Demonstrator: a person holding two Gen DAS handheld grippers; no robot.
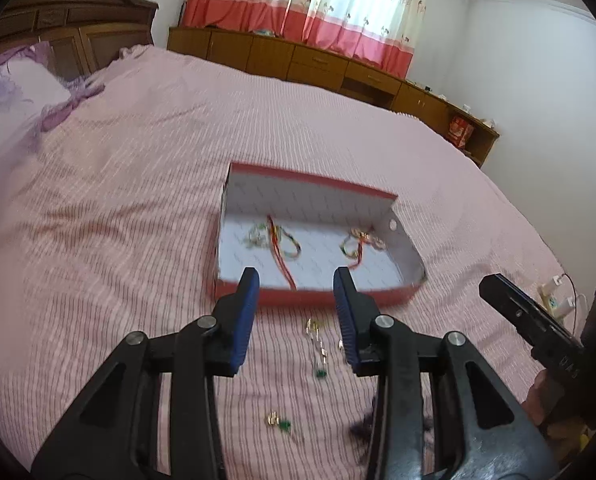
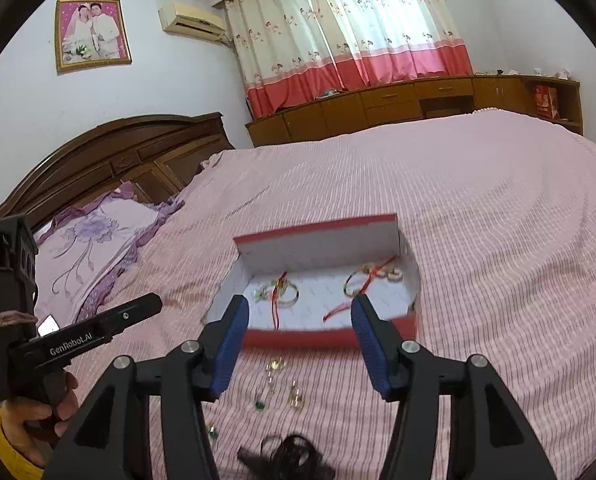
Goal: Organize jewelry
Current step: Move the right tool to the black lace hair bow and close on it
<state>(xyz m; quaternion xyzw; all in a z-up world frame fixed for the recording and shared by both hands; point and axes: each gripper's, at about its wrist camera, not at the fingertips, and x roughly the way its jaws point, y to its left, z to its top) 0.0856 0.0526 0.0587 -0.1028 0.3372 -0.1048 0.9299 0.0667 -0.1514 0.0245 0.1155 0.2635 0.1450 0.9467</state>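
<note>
We hold 2 grippers over the pink bed (image 1: 138, 184). The left gripper (image 1: 296, 280) has its jaws spread, nothing between them; the right gripper (image 2: 299, 312) likewise stands wide and carries nothing.

Ahead of both lies a shallow red box (image 1: 317, 299) with a white lining, resting on the bed. Inside it we see 2 clusters of jewelry: bracelets with a red cord (image 1: 276, 236) toward the left, and gold rings with another red cord (image 2: 371, 274) toward the right wall.

On the bed just in front of the box, loose small gold pieces (image 2: 276, 366) and 2 green studs (image 2: 260, 404) lie scattered; blur hides their exact form. A black tangled piece (image 2: 294, 454) lies nearest us, apart from the box.
</note>
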